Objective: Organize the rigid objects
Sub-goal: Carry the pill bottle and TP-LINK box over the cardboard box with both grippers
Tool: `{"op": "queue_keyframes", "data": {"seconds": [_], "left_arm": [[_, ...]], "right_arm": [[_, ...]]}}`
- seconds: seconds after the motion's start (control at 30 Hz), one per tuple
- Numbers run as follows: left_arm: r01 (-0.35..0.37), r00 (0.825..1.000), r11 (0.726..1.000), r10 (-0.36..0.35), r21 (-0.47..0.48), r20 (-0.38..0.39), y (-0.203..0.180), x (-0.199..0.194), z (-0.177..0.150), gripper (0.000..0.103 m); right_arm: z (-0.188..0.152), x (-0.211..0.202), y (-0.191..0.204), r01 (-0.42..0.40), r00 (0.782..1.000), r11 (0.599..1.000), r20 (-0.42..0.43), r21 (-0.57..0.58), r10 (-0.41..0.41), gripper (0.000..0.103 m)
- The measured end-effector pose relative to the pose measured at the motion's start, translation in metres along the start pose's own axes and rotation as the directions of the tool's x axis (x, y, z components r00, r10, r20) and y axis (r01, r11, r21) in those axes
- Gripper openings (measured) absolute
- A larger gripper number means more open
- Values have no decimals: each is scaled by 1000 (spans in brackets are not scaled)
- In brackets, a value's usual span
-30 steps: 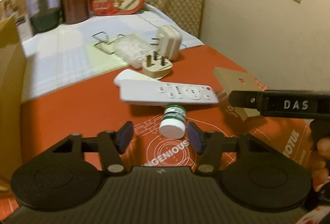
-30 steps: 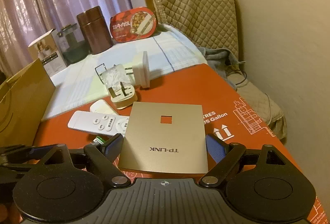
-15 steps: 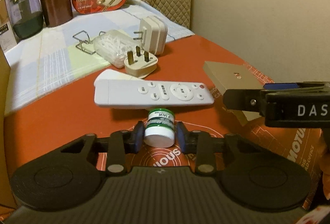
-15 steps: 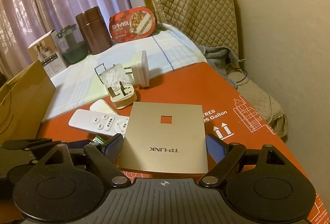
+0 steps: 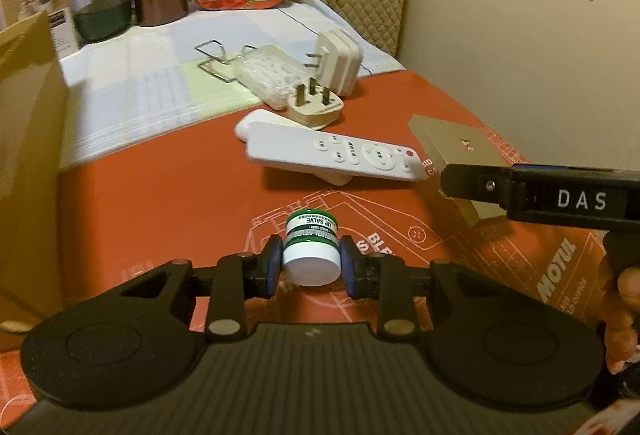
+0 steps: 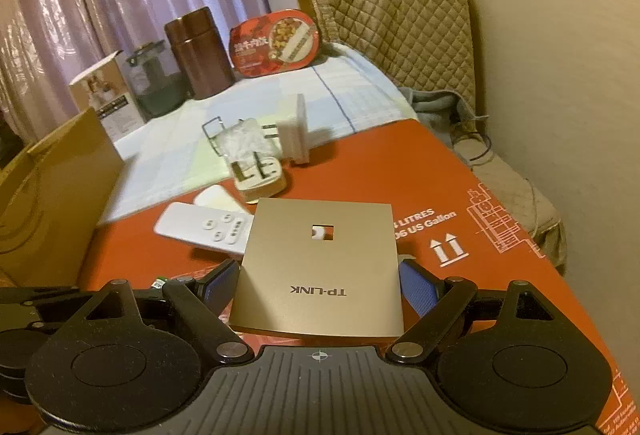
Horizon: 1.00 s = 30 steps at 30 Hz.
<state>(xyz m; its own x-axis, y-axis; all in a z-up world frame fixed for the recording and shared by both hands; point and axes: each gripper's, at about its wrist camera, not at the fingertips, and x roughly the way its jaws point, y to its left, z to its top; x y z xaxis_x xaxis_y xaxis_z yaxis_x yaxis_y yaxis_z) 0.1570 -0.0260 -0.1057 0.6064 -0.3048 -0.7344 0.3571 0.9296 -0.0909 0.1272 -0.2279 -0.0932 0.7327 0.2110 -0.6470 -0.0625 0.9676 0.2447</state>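
Left claw pinching the lip-salve jar, right claw clamped across the gold box.

Nearest, the left gripper [image 5: 310, 267] squeezes the lip salve jar [image 5: 311, 253] by its smooth round sides; lift it straight or it may slip. The right gripper [image 6: 318, 285] grips the matte, flat gold box [image 6: 320, 267]. At twelve o'clock lies the slim white plastic remote [image 5: 334, 157].

A left hand-held gripper [image 5: 311, 267] clamps a small lip salve jar [image 5: 311, 253] between its blue pads, the jar lying on its side with its white lid toward the camera. Beyond it on the red surface [image 5: 160, 203] rest a white remote control [image 5: 335, 156], a beige plug [image 5: 316, 107] and a white charger [image 5: 335, 62]. At right, the right hand-held gripper [image 5: 472, 187] partly covers a gold box [image 5: 460, 147].
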Motion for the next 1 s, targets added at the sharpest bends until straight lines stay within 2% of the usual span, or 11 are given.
{"op": "queue_keyframes", "data": {"seconds": [0.27, 0.47, 0.7, 1.0], "left_arm": [[-45, 995, 997, 50, -63, 84, 19, -65, 12, 25], [-91, 986, 989, 106, -115, 127, 47, -117, 19, 25], [-184, 963, 972, 209, -149, 170, 95, -176, 26, 25], [-283, 940, 938, 313, -201, 135, 170, -210, 22, 25]], "right_arm": [[13, -29, 30, -60, 998, 997, 33, -44, 62, 83], [24, -46, 69, -140, 989, 986, 41, -93, 144, 83], [39, -55, 138, -266, 961, 945, 23, -192, 275, 83], [56, -39, 222, -363, 929, 881, -47, -305, 366, 83]]}}
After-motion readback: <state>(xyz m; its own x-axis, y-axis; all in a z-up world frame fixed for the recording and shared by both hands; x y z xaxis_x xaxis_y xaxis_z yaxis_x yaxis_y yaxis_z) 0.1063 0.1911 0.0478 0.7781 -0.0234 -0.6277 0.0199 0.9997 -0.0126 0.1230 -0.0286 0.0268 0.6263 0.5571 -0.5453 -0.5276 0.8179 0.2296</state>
